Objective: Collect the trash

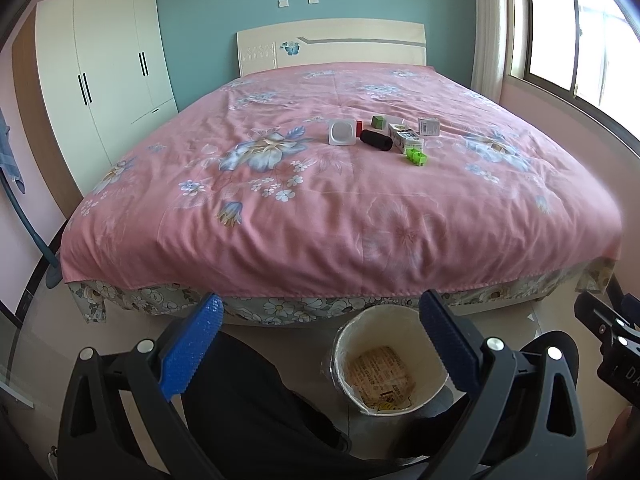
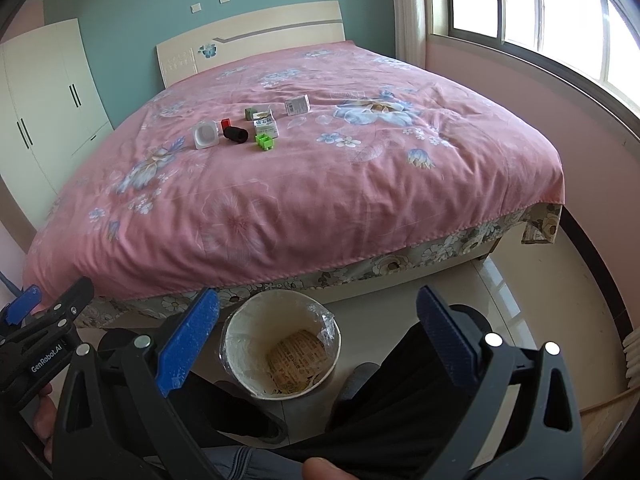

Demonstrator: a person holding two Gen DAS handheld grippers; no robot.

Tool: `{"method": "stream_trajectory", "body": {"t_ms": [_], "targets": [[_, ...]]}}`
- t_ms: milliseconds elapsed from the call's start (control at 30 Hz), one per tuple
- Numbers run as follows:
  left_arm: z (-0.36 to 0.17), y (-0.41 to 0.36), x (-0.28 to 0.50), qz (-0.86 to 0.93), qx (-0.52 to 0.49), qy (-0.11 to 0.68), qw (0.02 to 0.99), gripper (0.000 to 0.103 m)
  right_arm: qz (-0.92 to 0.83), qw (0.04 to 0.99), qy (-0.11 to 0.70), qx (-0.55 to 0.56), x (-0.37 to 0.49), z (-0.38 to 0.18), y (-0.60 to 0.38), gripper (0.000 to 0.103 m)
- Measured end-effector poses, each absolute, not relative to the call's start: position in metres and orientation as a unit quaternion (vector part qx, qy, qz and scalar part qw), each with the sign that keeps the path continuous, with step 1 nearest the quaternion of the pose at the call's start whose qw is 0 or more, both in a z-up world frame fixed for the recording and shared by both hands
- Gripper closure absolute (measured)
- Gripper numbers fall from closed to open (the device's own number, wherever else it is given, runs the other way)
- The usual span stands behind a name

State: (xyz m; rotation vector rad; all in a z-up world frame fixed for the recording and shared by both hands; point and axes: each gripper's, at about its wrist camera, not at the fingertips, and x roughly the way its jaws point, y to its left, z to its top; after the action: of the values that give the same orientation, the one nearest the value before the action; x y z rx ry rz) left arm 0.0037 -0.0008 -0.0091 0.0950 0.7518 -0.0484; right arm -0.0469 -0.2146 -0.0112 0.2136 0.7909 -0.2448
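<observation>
Hovering low at the foot of a bed (image 1: pixel 340 208), the left gripper (image 1: pixel 320 344) has its blue fingers (image 1: pixel 192 352) spread wide with nothing between them. From that view's centre, a white wardrobe (image 1: pixel 108 80) stands at ten o'clock against the wall. Near one o'clock, a small cluster of trash lies on the pink floral bedspread, read from the left: a white square container (image 1: pixel 342 133), a small red piece (image 1: pixel 359 125) touching its far side, a black cylinder (image 1: pixel 376 140) lying on its side, a green cube (image 1: pixel 377 121) behind it, a printed carton (image 1: pixel 406 138), a bright green block (image 1: pixel 416 157) at the carton's near end, and a small white box (image 1: pixel 429 126) farthest right. At six o'clock a pale bin (image 1: pixel 392 360) stands on the tiled floor, lined with clear plastic and with printed paper at its bottom.

The right gripper (image 2: pixel 318 340) is likewise held wide apart and empty, its fingers (image 2: pixel 188 344) framing the bin (image 2: pixel 280 352) at six o'clock, with the trash cluster at eleven o'clock. A window (image 2: pixel 540 12) sits at two o'clock.
</observation>
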Motion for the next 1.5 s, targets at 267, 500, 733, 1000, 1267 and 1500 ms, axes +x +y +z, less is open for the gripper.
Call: {"method": "stream_trajectory", "body": {"t_ms": [267,500,733,1000,1267,1500], "targets": [[-0.0095,-0.0001,0.0041,-0.023,0.046,0.368,0.929,0.003,-0.118,0.911,0.381,0.105,-0.0478,-0.0115,-0.2142,0.006],[-0.01,0.0004,0.0059,-0.022,0.045,0.368,0.928,0.003,-0.115,0.911,0.382,0.106,-0.048,-0.0121,-0.2145,0.006],[-0.01,0.0006,0.0064,-0.022,0.045,0.37,0.928,0.003,-0.114,0.911,0.383,0.106,-0.0469,-0.0117,-0.2148,0.006],[-0.0099,0.0007,0.0068,-0.022,0.045,0.369,0.928,0.003,-0.113,0.911,0.383,0.105,-0.0452,-0.0113,-0.2138,0.006],[-0.0097,0.0006,0.0067,-0.022,0.045,0.369,0.928,0.003,-0.109,0.911,0.384,0.105,-0.0424,-0.0109,-0.2124,0.006],[-0.0098,0.0006,0.0068,-0.022,0.045,0.369,0.928,0.003,-0.109,0.911,0.385,0.105,-0.0422,-0.0113,-0.2118,0.006]]}}
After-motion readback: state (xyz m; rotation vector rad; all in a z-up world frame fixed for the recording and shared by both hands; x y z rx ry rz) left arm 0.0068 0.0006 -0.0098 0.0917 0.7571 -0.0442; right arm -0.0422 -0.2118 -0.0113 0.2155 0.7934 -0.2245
